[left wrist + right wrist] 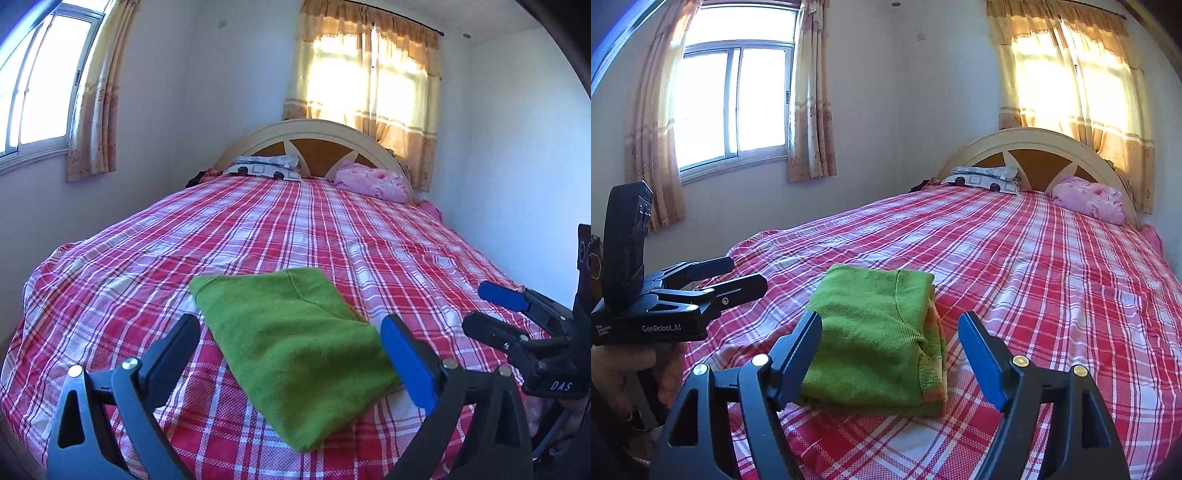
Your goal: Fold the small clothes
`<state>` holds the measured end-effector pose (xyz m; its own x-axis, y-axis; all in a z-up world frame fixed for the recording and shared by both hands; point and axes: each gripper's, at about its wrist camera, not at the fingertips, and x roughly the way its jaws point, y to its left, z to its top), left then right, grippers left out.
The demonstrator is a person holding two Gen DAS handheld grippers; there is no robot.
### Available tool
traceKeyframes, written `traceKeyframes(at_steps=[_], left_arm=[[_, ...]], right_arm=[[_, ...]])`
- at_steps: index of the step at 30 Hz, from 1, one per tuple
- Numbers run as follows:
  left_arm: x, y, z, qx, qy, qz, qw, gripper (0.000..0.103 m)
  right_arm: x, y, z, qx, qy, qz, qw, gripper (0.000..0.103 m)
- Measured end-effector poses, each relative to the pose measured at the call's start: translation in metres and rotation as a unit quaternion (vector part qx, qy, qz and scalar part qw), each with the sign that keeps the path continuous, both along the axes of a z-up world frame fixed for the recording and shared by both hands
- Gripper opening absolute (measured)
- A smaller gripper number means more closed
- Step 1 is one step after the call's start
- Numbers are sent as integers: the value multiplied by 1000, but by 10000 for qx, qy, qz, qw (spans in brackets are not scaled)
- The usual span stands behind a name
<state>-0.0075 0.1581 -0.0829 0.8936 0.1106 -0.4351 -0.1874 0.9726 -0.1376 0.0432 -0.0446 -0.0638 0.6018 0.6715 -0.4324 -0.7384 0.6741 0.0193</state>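
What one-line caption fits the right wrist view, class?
Right gripper, open, above a folded green garment on the red plaid bedsheet, left gripper alongside.

A big bed (295,229) is filling most of the room, and a red and white checked sheet (1015,258) is lying flat over it. Two pillows (266,166) and a pink blanket (373,182) are sitting by the round cream headboard (314,129). Bright sun is shining through the window (735,99) on the side wall and glowing through the yellow curtains (369,81) behind the bed, and the white walls (517,147) are looking pale blue.
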Motion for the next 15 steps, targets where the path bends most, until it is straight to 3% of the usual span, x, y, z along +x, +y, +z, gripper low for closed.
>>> traceKeyframes(at_steps=[15], left_arm=[[0,-3,1,18,16,0,10000,103]], right_arm=[[-8,1,-1,-83,-93,5,9999,78]])
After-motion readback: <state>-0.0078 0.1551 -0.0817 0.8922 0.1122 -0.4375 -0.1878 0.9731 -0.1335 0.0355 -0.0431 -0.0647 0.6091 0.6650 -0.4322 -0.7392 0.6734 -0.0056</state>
